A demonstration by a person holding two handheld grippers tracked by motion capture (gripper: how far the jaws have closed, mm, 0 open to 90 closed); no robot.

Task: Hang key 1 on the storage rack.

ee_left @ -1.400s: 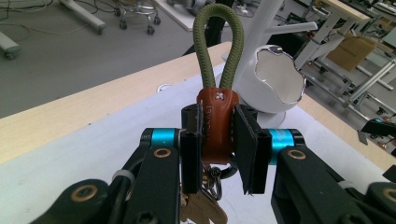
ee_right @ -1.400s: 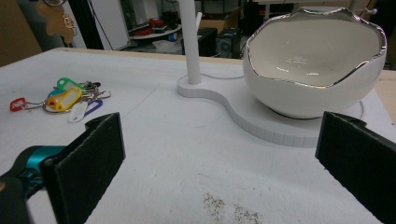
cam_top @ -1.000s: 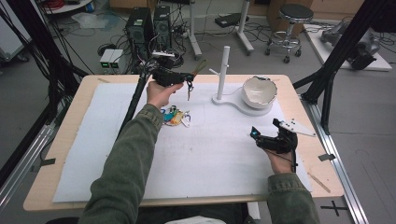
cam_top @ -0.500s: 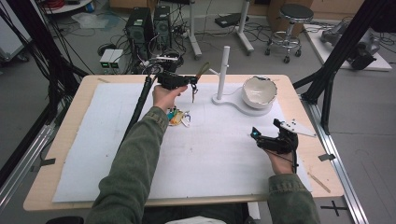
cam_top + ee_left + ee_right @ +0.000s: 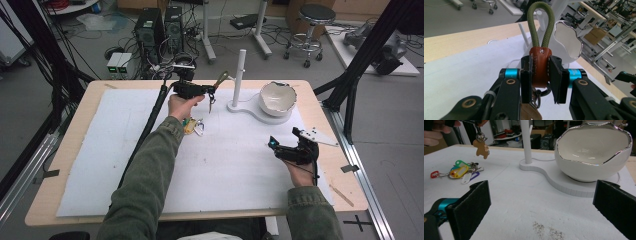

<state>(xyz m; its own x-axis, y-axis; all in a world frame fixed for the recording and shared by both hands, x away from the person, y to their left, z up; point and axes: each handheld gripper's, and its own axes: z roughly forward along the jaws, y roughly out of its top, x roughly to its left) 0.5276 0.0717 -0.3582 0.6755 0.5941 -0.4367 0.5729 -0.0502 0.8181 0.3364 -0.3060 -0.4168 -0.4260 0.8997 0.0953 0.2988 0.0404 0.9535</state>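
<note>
The wooden table (image 5: pixel 70 165) carries a white mat (image 5: pixel 225 165) across most of its top. At the far right of the mat stands a white stand (image 5: pixel 239 75) with an upright post and a flat base, and on that base sits a white bowl (image 5: pixel 278 97) with a wavy silver rim. The left gripper (image 5: pixel 209 91) is held above the mat just left of the post; its jaws are clamped on the brown leather tab of a keychain (image 5: pixel 540 67), whose olive cord loop rises above the jaws and whose ring and key hang below. The right gripper (image 5: pixel 272 145) rests near the right edge, jaws spread wide and holding nothing. A bunch of keys with coloured tags (image 5: pixel 461 172) lies on the mat beneath the left hand.
</note>
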